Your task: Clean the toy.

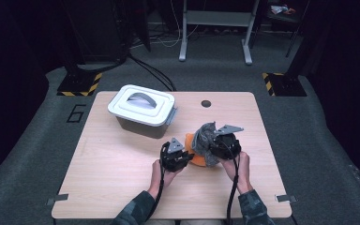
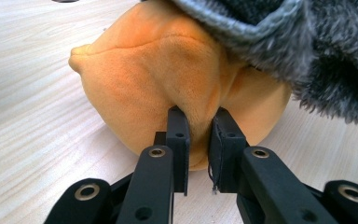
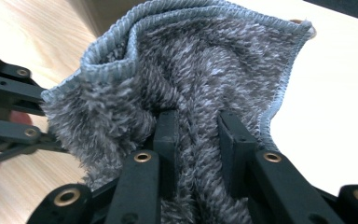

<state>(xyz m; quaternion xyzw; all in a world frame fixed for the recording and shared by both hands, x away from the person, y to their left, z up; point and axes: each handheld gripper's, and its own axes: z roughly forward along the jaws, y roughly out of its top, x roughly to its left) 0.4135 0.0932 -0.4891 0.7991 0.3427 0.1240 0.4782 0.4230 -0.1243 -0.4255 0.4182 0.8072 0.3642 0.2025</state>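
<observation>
Wooden surface [image 1: 112,173], bare except three items. White lidded bin [image 1: 142,110] with a handle in the lid sits at the far left, well apart from the hands. Orange plush toy [image 2: 168,79] lies near the middle right of the surface, partly under a grey fuzzy cloth [image 3: 200,74] draped over its top. Left gripper [image 2: 199,135] has its jaws clenched on a fold of the orange plush toy at the near side. Right gripper [image 3: 196,135] has its jaws clamped on a bunch of the grey cloth, held just above the toy. Both grippers are close together, on either side of the toy.
</observation>
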